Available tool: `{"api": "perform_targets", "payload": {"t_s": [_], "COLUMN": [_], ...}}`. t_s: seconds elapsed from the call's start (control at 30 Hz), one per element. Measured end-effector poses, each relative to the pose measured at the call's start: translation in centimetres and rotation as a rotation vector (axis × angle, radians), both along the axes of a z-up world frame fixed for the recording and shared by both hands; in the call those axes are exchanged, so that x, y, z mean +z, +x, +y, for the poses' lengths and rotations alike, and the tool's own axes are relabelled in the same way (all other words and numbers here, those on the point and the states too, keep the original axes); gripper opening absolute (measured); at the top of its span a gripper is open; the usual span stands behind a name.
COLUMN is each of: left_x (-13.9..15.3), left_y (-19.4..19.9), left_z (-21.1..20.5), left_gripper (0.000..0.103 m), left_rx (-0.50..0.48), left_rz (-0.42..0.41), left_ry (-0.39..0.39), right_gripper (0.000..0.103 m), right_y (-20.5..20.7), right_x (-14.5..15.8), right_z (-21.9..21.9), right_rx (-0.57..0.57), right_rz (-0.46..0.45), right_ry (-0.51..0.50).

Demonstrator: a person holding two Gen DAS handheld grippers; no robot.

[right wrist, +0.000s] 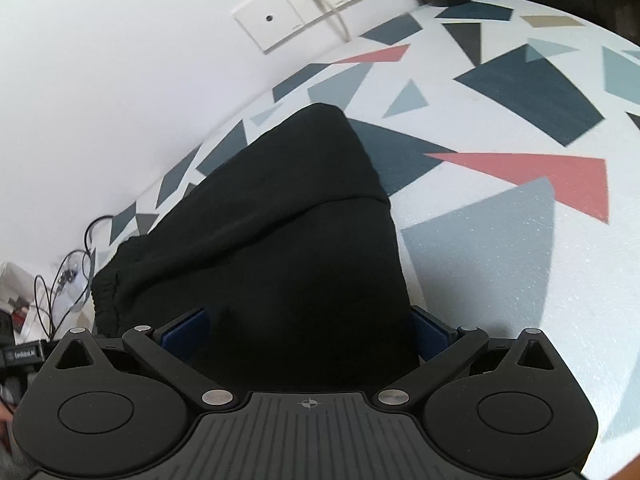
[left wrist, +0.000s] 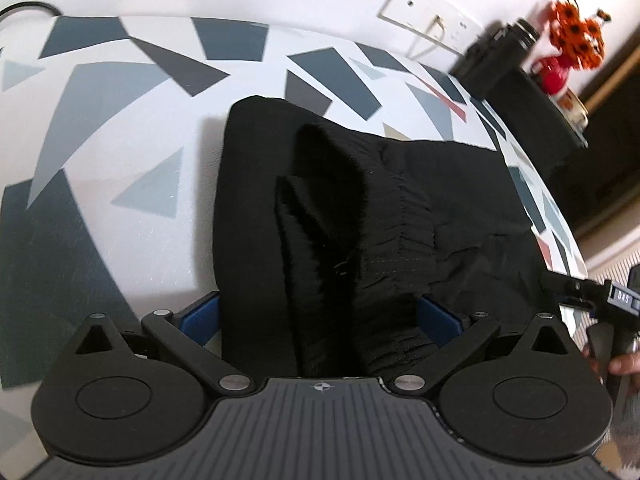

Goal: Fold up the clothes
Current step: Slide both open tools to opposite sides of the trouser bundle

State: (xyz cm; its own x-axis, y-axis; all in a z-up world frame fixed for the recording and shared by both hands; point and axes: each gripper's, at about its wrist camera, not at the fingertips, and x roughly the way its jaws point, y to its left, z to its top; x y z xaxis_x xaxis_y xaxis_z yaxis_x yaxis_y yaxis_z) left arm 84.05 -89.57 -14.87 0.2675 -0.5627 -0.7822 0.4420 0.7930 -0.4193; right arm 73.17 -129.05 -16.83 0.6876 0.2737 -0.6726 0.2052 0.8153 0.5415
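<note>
a black garment (left wrist: 360, 208), folded into a thick bundle with a gathered elastic waistband (left wrist: 400, 248) showing, lies on a white table (left wrist: 120, 240) printed with grey, dark blue and a few red angular shapes. in the left wrist view the left gripper (left wrist: 318, 316) sits low over the near edge of the bundle, its two blue pads (left wrist: 200, 316) spread to either side of the cloth; the jaws stand as wide as they go, the fabric lies between them, and the pads do not look pressed into it. at the right edge of that view the right gripper (left wrist: 592, 296) shows only in part, with a bit of the person's hand (left wrist: 624, 364) below it.

in the right wrist view the same black garment (right wrist: 288, 240) fills the middle, its folded top edge pointing toward the wall (right wrist: 100, 80), and the right gripper (right wrist: 308, 332) straddles its near end with the jaws just as wide, blue pads (right wrist: 184, 332) standing either side of the cloth rather than squeezing it (the lowest part of the cloth is hidden behind the gripper body, so contact there cannot be judged).

a white socket plate (right wrist: 312, 4) with a pale cable (right wrist: 336, 16) plugged in is on the wall behind the table. beyond the table's far corner are a dark cabinet (left wrist: 532, 120), a black box-like thing, blurred (left wrist: 492, 56), and orange flowers in a red vase (left wrist: 568, 44). black cables (right wrist: 60, 280) trail off the table's left side in the right wrist view
</note>
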Motion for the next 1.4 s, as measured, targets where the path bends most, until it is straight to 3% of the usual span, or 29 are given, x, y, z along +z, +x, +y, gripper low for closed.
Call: {"api": "perform_targets", "payload": {"t_s": [0.17,0.27,0.53,0.7,0.9,1.0,1.2,1.4], "left_x": [0.1,0.1,0.2,0.1,-0.3,0.0,0.5,0.2], "left_y": [0.1,-0.4,0.1,0.8,1.4,1.0,-1.2,-2.5], "left_z": [-1.2,-1.2,-1.2,-1.4,-1.8,-2.8,-5.4,-5.2], "left_gripper": [0.103,0.103,0.103,0.102,0.102,0.102,0.102,0.103], "left_rx": [-0.020,-0.005,-0.025,-0.102,-0.093,-0.102,-0.165,-0.112], "left_rz": [0.001,-0.025,0.003,0.094,0.169,0.136,-0.001,-0.066], "left_ry": [0.073,0.075,0.067,-0.010,-0.094,-0.048,0.136,0.135], "right_gripper": [0.102,0.102,0.102,0.102,0.102,0.102,0.102,0.101], "right_y": [0.6,0.5,0.2,0.8,2.2,3.1,4.4,4.7], "right_x": [-0.1,-0.4,-1.8,-2.5,-2.5,-2.3,-1.3,0.8], "right_z": [0.3,0.4,-3.3,-4.9,-4.6,-4.1,-3.8,-5.3], "right_rx": [0.037,0.036,-0.028,0.023,0.158,0.207,0.248,0.164], "right_rz": [-0.022,-0.063,-0.124,-0.112,-0.079,-0.064,-0.020,-0.053], "right_ry": [-0.039,-0.049,0.206,0.310,0.321,0.306,0.223,0.122]}}
